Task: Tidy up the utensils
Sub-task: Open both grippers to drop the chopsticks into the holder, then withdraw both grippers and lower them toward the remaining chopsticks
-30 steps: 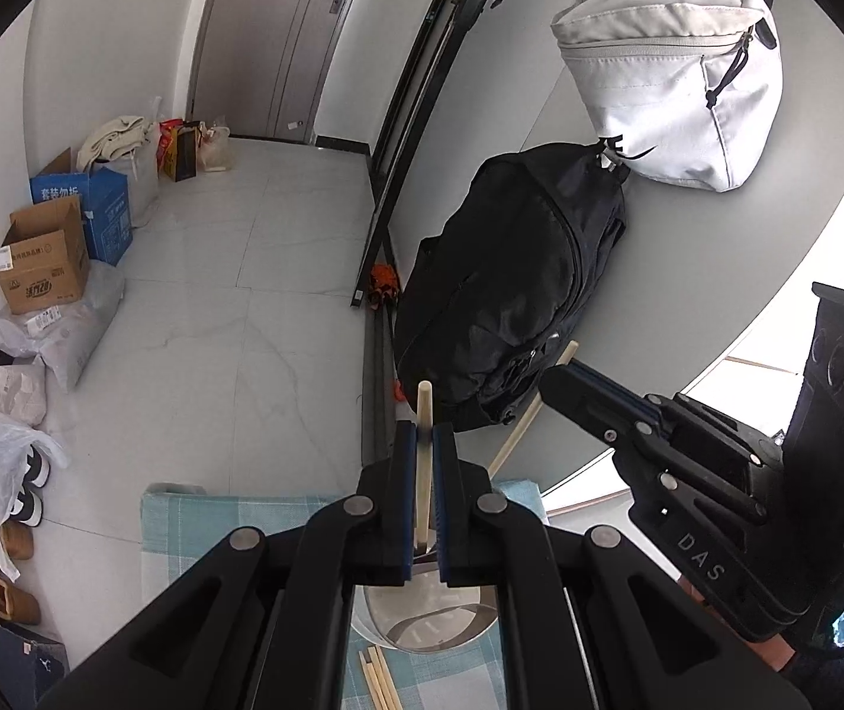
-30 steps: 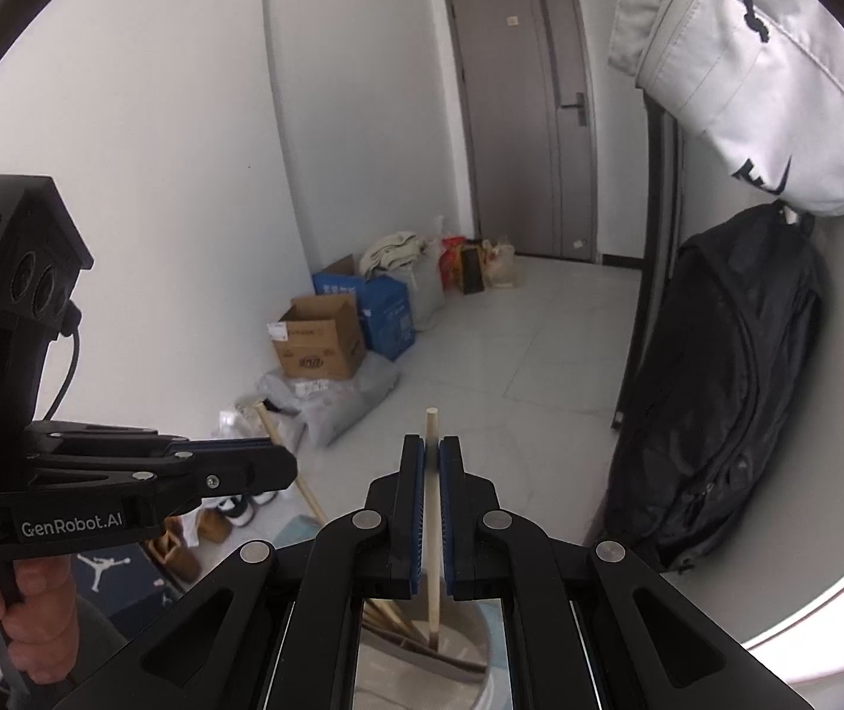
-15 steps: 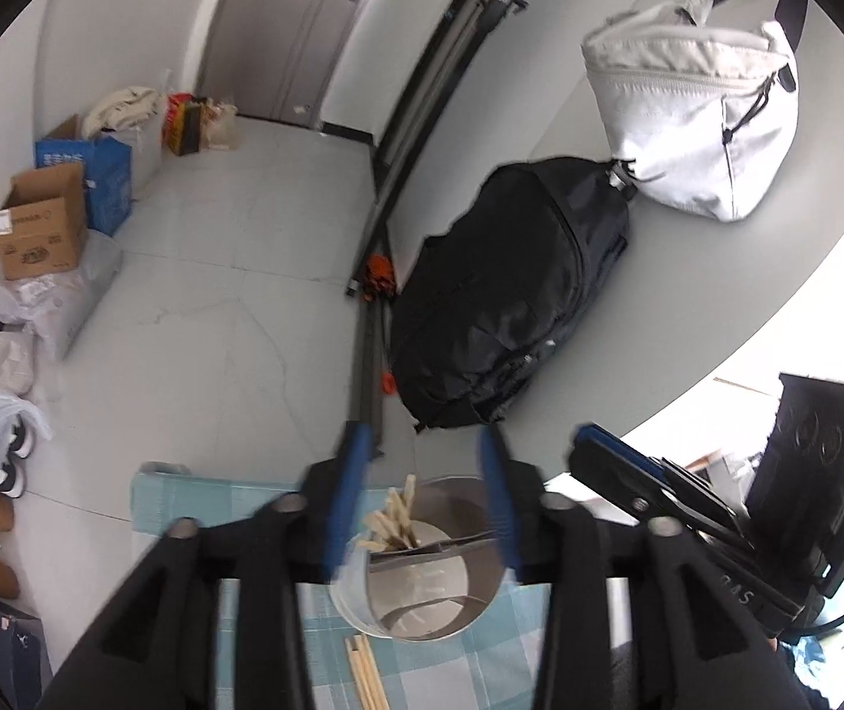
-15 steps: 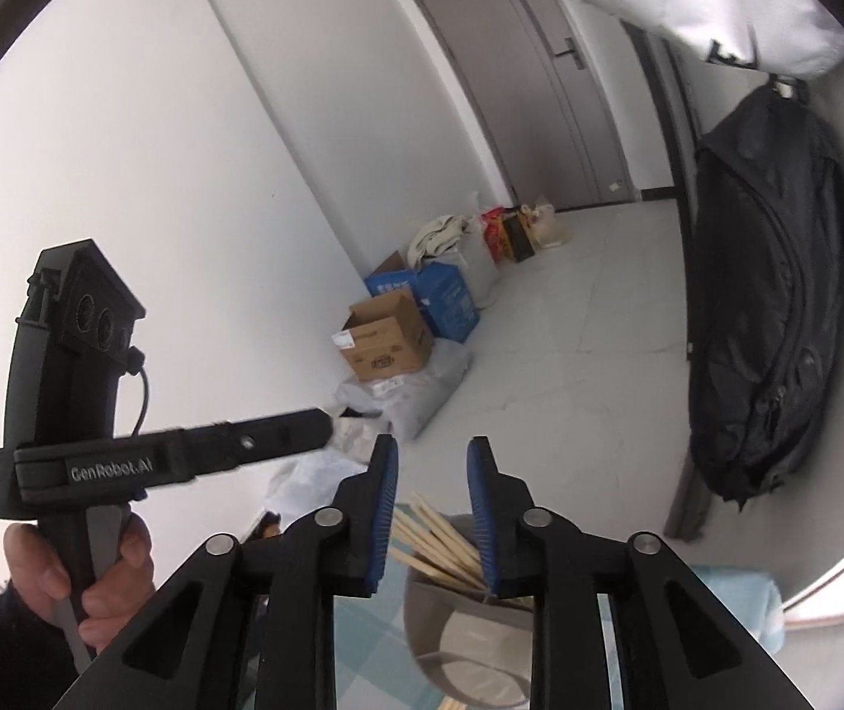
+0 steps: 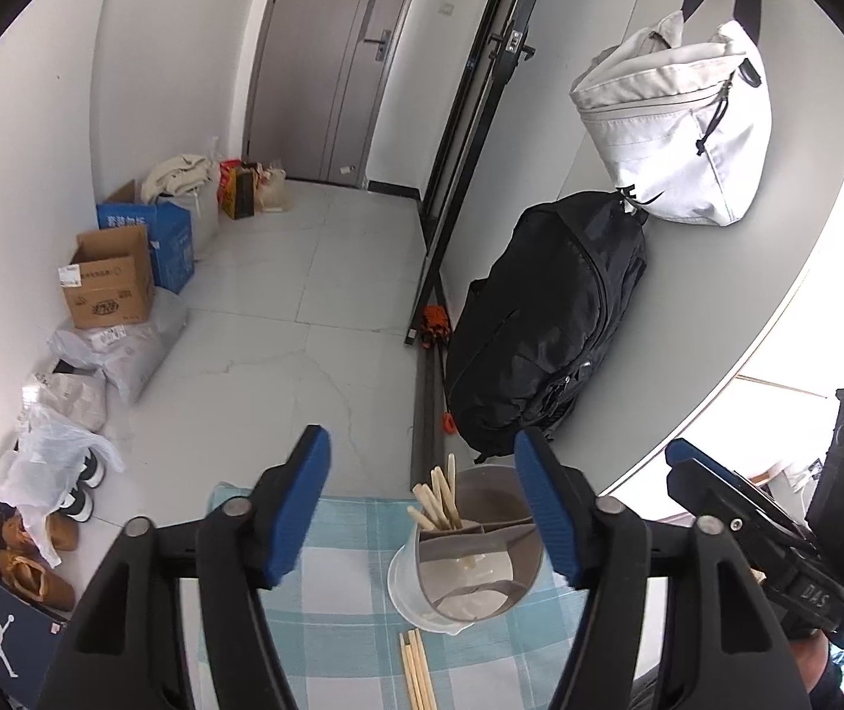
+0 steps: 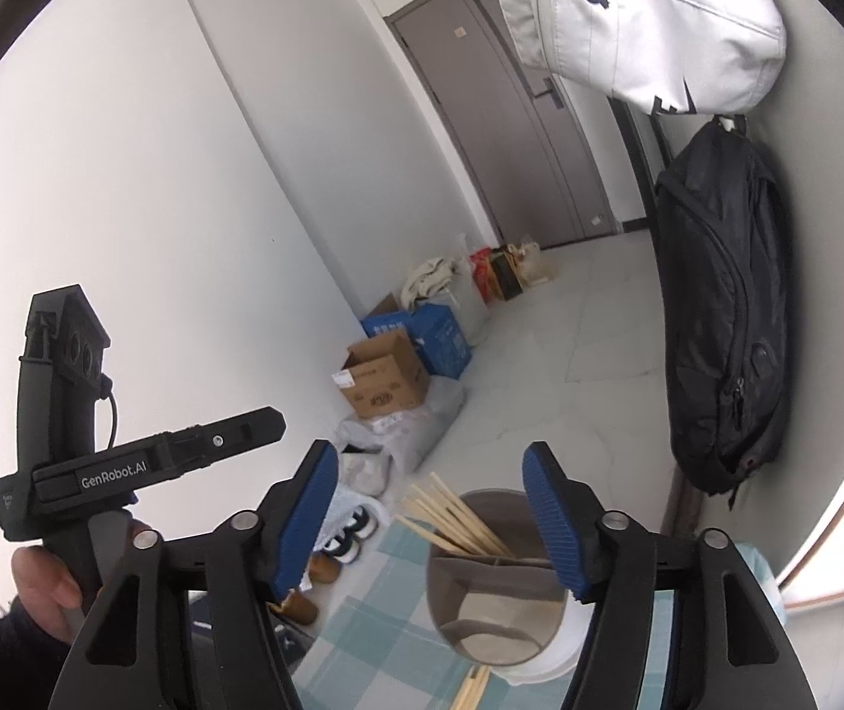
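A grey utensil holder (image 5: 469,568) with inner dividers stands on a blue checked cloth (image 5: 351,591). Several wooden chopsticks (image 5: 440,500) stand in its back left compartment. More loose chopsticks (image 5: 416,674) lie on the cloth in front of it. My left gripper (image 5: 422,509) is open and empty, above and just behind the holder. My right gripper (image 6: 431,518) is open and empty above the holder (image 6: 499,586), with the standing chopsticks (image 6: 451,518) showing between its fingers. The left gripper's body (image 6: 144,461) shows at the left of the right wrist view.
A black backpack (image 5: 546,319) and a white bag (image 5: 682,136) hang on the wall behind the table. Cardboard boxes (image 5: 108,284), plastic bags and shoes (image 5: 31,562) lie on the floor at the left. The right gripper's body (image 5: 777,532) is at the right edge.
Both grippers were shut on a chopstick each a second ago. Both have opened and let the chopsticks drop into the holder, then opened wider.
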`<state>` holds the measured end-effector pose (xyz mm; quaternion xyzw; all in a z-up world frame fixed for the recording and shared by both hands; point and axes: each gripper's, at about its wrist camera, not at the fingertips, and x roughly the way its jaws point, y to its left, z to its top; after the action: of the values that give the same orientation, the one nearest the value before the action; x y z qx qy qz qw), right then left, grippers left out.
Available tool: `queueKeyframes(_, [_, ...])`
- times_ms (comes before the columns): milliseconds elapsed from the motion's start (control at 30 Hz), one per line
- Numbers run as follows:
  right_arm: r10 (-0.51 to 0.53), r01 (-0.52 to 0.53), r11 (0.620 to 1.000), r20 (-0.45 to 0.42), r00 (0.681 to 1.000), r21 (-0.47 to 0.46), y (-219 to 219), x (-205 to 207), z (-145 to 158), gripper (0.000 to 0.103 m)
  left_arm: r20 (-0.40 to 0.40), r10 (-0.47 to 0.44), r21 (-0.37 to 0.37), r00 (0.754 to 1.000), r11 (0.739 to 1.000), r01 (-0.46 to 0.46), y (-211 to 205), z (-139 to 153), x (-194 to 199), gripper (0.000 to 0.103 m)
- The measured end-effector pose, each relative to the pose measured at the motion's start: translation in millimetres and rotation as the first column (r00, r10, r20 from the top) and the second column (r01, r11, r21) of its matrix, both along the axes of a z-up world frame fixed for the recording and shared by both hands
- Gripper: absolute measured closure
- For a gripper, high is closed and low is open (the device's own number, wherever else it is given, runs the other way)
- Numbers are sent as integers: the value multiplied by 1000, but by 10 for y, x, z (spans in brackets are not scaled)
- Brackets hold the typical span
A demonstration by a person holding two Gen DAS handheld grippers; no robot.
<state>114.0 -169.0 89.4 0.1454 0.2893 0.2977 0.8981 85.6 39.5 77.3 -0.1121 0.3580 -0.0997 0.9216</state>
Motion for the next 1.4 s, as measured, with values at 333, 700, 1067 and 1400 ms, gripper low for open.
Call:
queueKeyframes(333, [-21, 20, 1000, 37, 999, 7, -8, -443, 66, 20, 49, 16, 51, 999, 999, -19, -69, 50, -333, 37])
queueKeyframes(700, [-41, 43, 999, 57, 998, -22, 27, -890, -68, 13, 96, 39, 95, 995, 994, -48, -95, -94, -704, 25])
queueKeyframes(1067, [-48, 52, 993, 37, 998, -106, 121, -1159, -519, 9, 83, 77, 111, 994, 990, -86, -71, -543, -917, 25])
queueKeyframes(1400, [-41, 29, 982, -62, 997, -185, 257, -1128, -1067, 10, 25, 116, 126, 993, 985, -119, -30, -1081, -842, 25])
